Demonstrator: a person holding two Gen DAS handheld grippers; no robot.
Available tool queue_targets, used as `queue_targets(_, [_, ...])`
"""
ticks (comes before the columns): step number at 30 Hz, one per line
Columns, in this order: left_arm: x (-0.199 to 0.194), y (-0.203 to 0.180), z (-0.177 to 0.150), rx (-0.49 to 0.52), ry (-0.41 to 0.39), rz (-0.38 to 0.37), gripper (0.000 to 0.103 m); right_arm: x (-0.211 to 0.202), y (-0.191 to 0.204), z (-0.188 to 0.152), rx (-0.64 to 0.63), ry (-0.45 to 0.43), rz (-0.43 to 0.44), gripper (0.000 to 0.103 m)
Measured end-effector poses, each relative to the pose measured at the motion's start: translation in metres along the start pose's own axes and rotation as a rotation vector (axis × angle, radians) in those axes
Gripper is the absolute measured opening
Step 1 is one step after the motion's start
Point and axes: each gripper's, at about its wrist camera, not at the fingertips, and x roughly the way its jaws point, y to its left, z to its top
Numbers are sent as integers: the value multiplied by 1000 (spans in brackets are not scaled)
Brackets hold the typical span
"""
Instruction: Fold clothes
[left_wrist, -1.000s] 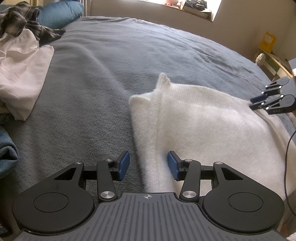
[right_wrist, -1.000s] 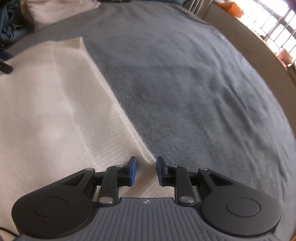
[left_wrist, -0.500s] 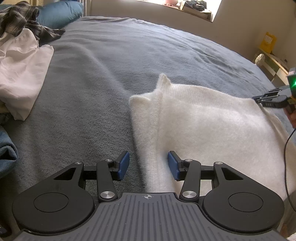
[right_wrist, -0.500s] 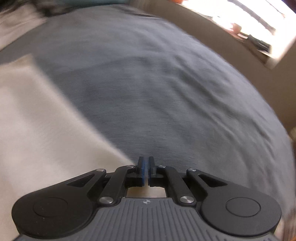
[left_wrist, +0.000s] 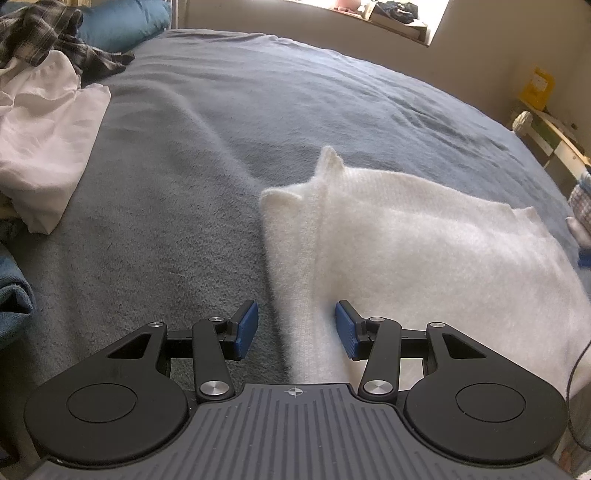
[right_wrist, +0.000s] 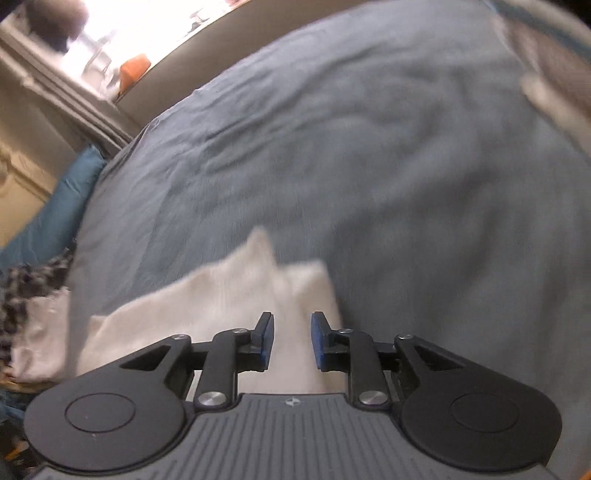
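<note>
A white knitted garment (left_wrist: 424, 258) is laid on the grey blanket (left_wrist: 258, 110) that covers the bed, toward the near edge of the bed as seen from the left wrist view. Its left border is doubled into a raised fold, and two corners are seen standing up at the far end of that fold. The left tongs (left_wrist: 295, 330) are positioned over the near end of this fold, with the fold lying in the gap between the two blue pads (left_wrist: 245, 328); the jaws are held partly open, no pad is pressed on the fabric, and nothing is gripped. In the right wrist view, which is blurred, the white knitted garment (right_wrist: 229, 295) is seen under and beyond the right tongs (right_wrist: 291, 339), with one pointed corner lying ahead of the jaws. The jaws of the right tongs have just been opening and are set a narrow gap apart; white fabric is visible in the gap, but whether it is touched by the pads (right_wrist: 266, 339) cannot be told, and no grip is shown. A pile of other clothes is found at the far left corner of the bed in the left wrist view: a white shirt (left_wrist: 44, 147), a plaid shirt (left_wrist: 44, 33) and a blue pillow (left_wrist: 122, 22) behind them. A window sill (left_wrist: 388, 18) with small items is seen beyond the far edge of the bed.
</note>
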Motion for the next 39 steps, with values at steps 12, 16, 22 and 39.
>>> queue_targets(12, [-22,14,-4,-57,68,-55,46,-2,-20,-51,35,43,68,34])
queue_targets(16, [-28,20,-9,-80,89,-68,45,-4,-23,-60,37,40,81,35])
queue_targets(22, [-29,26,-13,-115,111,-100,42,-5,-26,-70,38,60,80,34])
queue_targets(39, [-27,31,-31,-219,140,-232,15,-9,-20,-80,10,50,28,15])
